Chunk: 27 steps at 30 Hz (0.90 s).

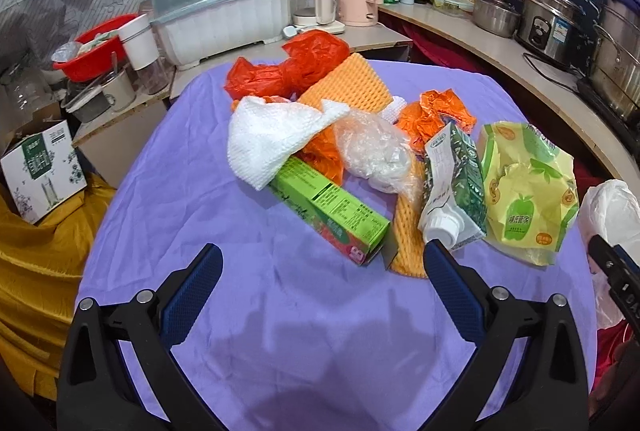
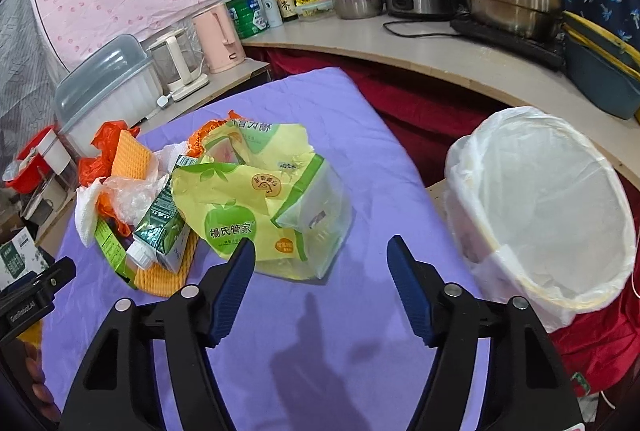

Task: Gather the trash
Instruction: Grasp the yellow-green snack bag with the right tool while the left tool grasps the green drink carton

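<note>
While we are hovering: both grippers near the trash pile.
Left gripper [image 1: 322,263]: jaws apart, gripping nothing.
Right gripper [image 2: 320,257]: jaws apart, nearing yellow bag [image 2: 260,203].
Bin [image 2: 560,271]: right.

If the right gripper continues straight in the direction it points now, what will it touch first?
Most likely the yellow-green plastic bag. The right gripper is open and empty, and the bag's near edge lies just beyond its fingertips, slightly toward the left finger. Depth is unclear, so it might meet the purple cloth first.

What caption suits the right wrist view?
Open right tongs hover before a yellow bag, beside the lined bin.
</note>
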Available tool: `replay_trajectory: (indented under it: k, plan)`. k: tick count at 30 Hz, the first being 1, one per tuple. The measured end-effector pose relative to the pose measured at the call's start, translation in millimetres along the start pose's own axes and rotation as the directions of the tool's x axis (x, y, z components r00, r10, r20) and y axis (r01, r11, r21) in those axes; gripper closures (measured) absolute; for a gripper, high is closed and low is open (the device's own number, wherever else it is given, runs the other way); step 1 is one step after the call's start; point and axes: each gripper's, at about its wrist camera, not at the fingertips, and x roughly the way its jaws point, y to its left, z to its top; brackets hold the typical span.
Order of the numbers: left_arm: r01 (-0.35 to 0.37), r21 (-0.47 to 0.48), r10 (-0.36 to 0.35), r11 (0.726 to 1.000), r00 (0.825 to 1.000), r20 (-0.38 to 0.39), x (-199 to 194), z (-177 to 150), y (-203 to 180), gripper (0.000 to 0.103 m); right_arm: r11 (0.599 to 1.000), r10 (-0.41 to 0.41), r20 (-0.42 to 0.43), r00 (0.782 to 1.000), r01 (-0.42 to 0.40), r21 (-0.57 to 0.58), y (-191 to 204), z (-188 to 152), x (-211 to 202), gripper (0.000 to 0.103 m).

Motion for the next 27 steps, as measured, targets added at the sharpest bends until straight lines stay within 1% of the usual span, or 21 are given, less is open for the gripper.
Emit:
replay_trajectory:
  k: [1, 3, 5, 8, 11, 13, 14, 15, 22, 27]
  plan:
    - [0.006, 0.006, -0.006, 1.000, 1.000, -0.001, 3, 1, -3, 0.007, 1.000, 0.000, -0.005, 1.000, 0.000, -0.008, 4, 1, 7, 0.042]
    - [0.025, 0.021, -0.025, 0.999, 1.000, -0.008, 10, 4, -9, 0.007, 1.000, -0.004, -0.013, 1.000, 0.003, -0.021, 10, 3, 16, 0.050]
    - [0.043, 0.032, -0.043, 0.999, 0.999, -0.017, 16, 6, -14, 0.007, 1.000, 0.003, -0.019, 1.000, -0.003, -0.024, 13, 6, 24, 0.054]
    - [0.071, 0.053, -0.069, 0.996, 0.997, -0.028, 24, 7, -23, 0.007, 1.000, 0.001, -0.035, 0.999, -0.002, -0.021, 16, 10, 40, 0.056]
    - [0.096, 0.072, -0.094, 0.993, 0.995, -0.033, 29, 8, -31, 0.007, 1.000, 0.010, -0.049, 0.999, -0.011, -0.023, 18, 10, 50, 0.066]
    - [0.116, 0.086, -0.113, 0.990, 0.993, -0.036, 32, 9, -36, 0.007, 1.000, 0.016, -0.056, 0.998, -0.017, -0.017, 18, 12, 56, 0.071]
    - [0.125, 0.092, -0.122, 0.988, 0.992, -0.037, 32, 10, -38, 0.007, 1.000, 0.019, -0.059, 0.998, -0.019, -0.015, 18, 12, 58, 0.078]
    - [0.134, 0.098, -0.131, 0.986, 0.991, -0.039, 33, 10, -40, 0.007, 1.000, 0.024, -0.061, 0.998, -0.025, -0.013, 18, 13, 60, 0.081]
    - [0.176, 0.150, -0.170, 0.973, 0.984, -0.052, 44, 13, -62, 0.007, 1.000, 0.018, -0.031, 0.999, -0.018, 0.014, 10, 22, 60, 0.084]
    - [0.185, 0.203, -0.175, 0.962, 0.982, -0.065, 57, 12, -84, 0.007, 0.999, -0.003, -0.020, 1.000, 0.004, 0.050, -3, 26, 58, 0.084]
